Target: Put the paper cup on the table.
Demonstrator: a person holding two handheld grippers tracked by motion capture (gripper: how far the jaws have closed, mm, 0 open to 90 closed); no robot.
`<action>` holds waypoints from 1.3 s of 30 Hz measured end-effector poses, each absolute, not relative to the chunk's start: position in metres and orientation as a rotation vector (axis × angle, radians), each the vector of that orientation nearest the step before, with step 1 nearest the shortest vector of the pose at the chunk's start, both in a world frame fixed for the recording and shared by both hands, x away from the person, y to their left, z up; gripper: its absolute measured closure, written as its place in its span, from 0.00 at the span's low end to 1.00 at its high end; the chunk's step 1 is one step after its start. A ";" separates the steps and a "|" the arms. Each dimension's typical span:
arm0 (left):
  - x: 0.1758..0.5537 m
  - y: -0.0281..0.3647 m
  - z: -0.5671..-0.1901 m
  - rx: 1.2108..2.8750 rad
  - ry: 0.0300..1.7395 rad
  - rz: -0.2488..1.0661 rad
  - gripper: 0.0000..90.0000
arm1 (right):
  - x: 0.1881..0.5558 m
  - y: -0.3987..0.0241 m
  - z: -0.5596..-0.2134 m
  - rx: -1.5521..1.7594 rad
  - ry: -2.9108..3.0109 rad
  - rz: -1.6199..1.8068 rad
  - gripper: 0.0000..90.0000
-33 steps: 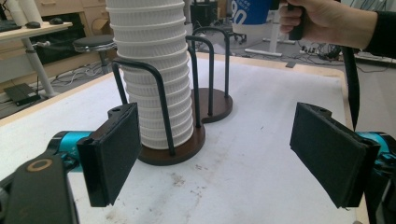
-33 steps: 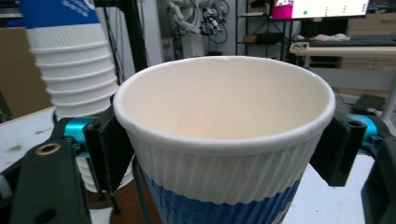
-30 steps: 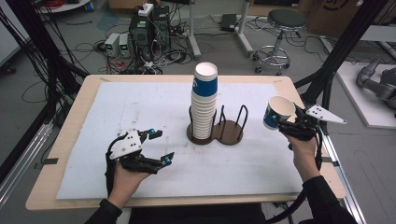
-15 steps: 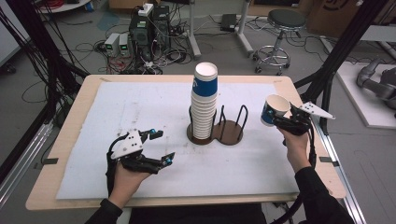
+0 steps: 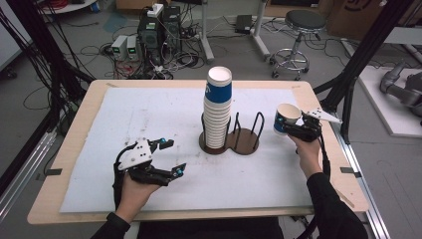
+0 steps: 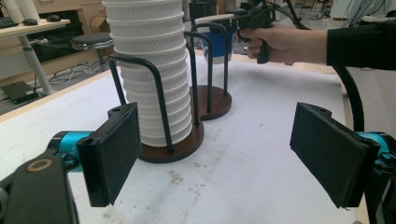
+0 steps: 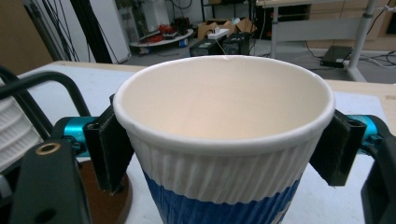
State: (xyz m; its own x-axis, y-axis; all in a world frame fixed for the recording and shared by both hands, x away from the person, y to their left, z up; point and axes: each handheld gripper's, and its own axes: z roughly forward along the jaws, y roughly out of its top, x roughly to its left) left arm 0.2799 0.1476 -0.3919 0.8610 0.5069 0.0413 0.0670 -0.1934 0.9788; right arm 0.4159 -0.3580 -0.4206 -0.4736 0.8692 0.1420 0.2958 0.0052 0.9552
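My left hand (image 5: pixel 133 186) rests low over the table and holds the left black two-jaw gripper (image 5: pixel 170 158) level, with its jaws standing wide apart and nothing between the pads. My right hand (image 5: pixel 304 152) is raised at the right side, in a dark sleeve, and the right black gripper (image 5: pixel 284 123) has its pads pressing both sides of a white and blue ribbed paper cup (image 7: pixel 224 154), held upright.

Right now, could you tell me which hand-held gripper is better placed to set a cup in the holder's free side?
The right hand-held gripper: it grips a cup beside the holder.
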 end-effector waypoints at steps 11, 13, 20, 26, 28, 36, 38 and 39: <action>0.279 0.148 -0.393 1.740 0.440 0.420 0.18 | 0.424 -0.358 -0.431 1.221 1.851 1.419 0.22; 0.279 0.147 -0.393 1.742 0.438 0.421 0.18 | 0.425 -0.358 -0.433 1.235 1.863 1.408 0.22; 0.280 0.146 -0.394 1.748 0.437 0.423 0.18 | 0.425 -0.357 -0.435 1.240 1.890 1.378 0.21; 0.279 0.145 -0.393 1.755 0.433 0.435 0.18 | 0.424 -0.358 -0.433 1.252 1.907 1.369 0.20; 0.279 0.144 -0.393 1.760 0.429 0.437 0.18 | 0.422 -0.359 -0.433 1.258 1.914 1.365 0.20; 0.280 0.141 -0.393 1.775 0.422 0.447 0.18 | 0.416 -0.365 -0.433 1.280 1.922 1.360 0.20; 0.281 0.140 -0.393 1.779 0.420 0.446 0.18 | 0.414 -0.365 -0.433 1.272 1.920 1.352 0.20; 0.282 0.139 -0.394 1.779 0.419 0.444 0.18 | 0.413 -0.366 -0.433 1.275 1.919 1.352 0.19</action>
